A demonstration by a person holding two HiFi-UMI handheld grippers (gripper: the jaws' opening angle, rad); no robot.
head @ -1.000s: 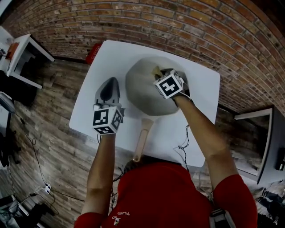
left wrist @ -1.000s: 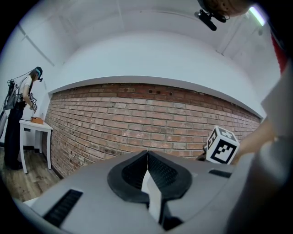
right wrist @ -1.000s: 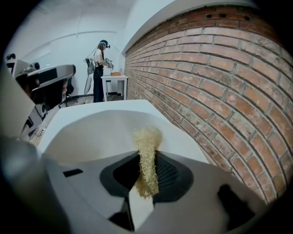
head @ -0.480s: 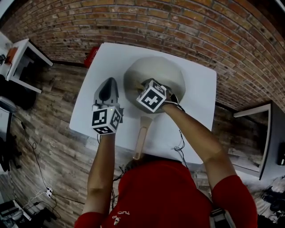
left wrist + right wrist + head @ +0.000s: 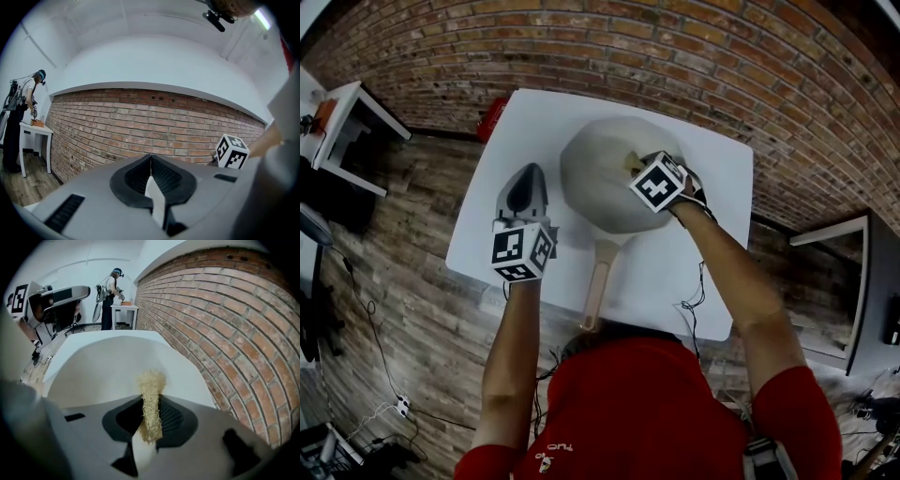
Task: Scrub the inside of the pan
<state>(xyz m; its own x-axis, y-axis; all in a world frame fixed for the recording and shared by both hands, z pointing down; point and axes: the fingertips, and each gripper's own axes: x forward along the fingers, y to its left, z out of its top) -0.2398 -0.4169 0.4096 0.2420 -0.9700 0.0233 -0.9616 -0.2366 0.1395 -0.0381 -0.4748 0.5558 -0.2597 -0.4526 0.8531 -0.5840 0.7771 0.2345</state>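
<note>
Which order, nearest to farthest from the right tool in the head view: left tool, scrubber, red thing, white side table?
1. scrubber: clamped in the right tool, inside the pan.
2. left tool: left of the pan.
3. red thing: up-left, beyond the left tool.
4. white side table: far left edge of the view.

Right tool (image 5: 151,420) clamping loofah scrubber (image 5: 151,404), pan (image 5: 98,376) beyond

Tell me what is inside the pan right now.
Only the right gripper, shut on a straw-coloured scrubber, near the pan's right rim. The floor beneath it is hidden.
</note>
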